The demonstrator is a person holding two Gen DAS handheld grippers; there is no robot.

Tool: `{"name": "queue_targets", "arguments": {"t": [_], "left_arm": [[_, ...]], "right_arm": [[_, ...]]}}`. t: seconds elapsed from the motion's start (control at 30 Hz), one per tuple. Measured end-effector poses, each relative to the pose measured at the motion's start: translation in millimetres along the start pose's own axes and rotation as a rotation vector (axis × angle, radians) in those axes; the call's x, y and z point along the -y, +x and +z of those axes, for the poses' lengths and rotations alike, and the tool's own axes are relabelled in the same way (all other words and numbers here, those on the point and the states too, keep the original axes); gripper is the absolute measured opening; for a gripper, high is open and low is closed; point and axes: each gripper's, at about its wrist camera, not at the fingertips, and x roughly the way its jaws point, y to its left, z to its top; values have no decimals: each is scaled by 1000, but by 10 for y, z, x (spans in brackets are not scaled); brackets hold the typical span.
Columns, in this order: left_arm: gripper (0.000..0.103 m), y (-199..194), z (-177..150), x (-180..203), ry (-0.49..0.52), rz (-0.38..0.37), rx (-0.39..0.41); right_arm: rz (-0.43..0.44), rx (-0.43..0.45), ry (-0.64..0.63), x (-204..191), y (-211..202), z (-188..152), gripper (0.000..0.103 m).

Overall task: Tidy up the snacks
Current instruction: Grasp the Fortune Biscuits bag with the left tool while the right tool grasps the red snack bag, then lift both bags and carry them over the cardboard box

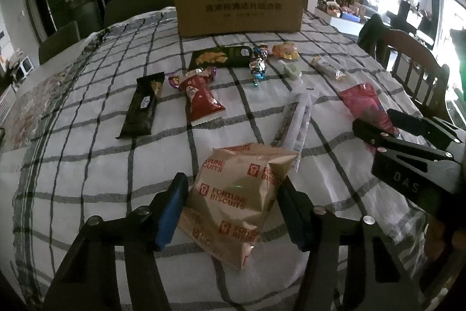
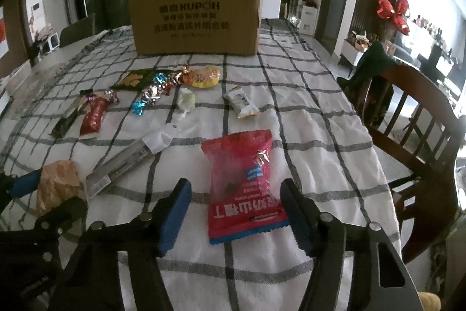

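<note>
The tabletop [image 2: 305,136], under a white cloth checked with dark lines, carries everything. At its far edge, toward 12 o'clock in both views, stands the cardboard box [image 2: 195,13], its printed long face turned to the cameras. A wooden chair [image 2: 413,118] sits off the edge at 3 o'clock in the right wrist view.

The gold biscuit bag [image 1: 238,200] lies flat on the cloth between the left tongs [image 1: 233,209], long axis running from 7 o'clock up to 1 o'clock, its puffed top corner toward the box. The left tongs are spread, one blue pad on each side of the bag (the right pad looks to be against the bag's edge, but contact cannot be told for certain).

The red packet [image 2: 244,185] lies between the right tongs [image 2: 236,212], long axis near 12 to 6 o'clock, its serrated end toward the camera and the print upside down. The right tongs are spread too, both pads apart from the packet.

A long silver sachet [image 2: 125,159] lies between bag and packet, pointing toward 2 o'clock. Farther out, a dark bar wrapper [image 1: 142,107] and a red pouch [image 1: 201,101] lie side by side, both roughly 12 to 6. Foil candies [image 2: 157,92] trail diagonally near the box, with a small white sachet [image 2: 241,104] at their 3 o'clock.
</note>
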Motion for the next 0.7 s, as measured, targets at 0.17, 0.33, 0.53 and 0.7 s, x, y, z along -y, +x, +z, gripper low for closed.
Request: {"name": "queue_targets", "arguments": {"t": [0.17, 0.33, 0.53, 0.7], "left_arm": [[52, -44, -24, 17, 13, 10, 16], [47, -152, -33, 6, 13, 22, 48], [46, -332, -1, -37, -12, 4, 87], [46, -474, 74, -99, -49, -35, 110]], "right_arm": [[0, 0, 5, 16, 6, 1, 42], [10, 26, 15, 33, -34, -6, 36], [-1, 86, -19, -43, -240, -36, 35], [26, 123, -17, -78, -451, -12, 35]]}}
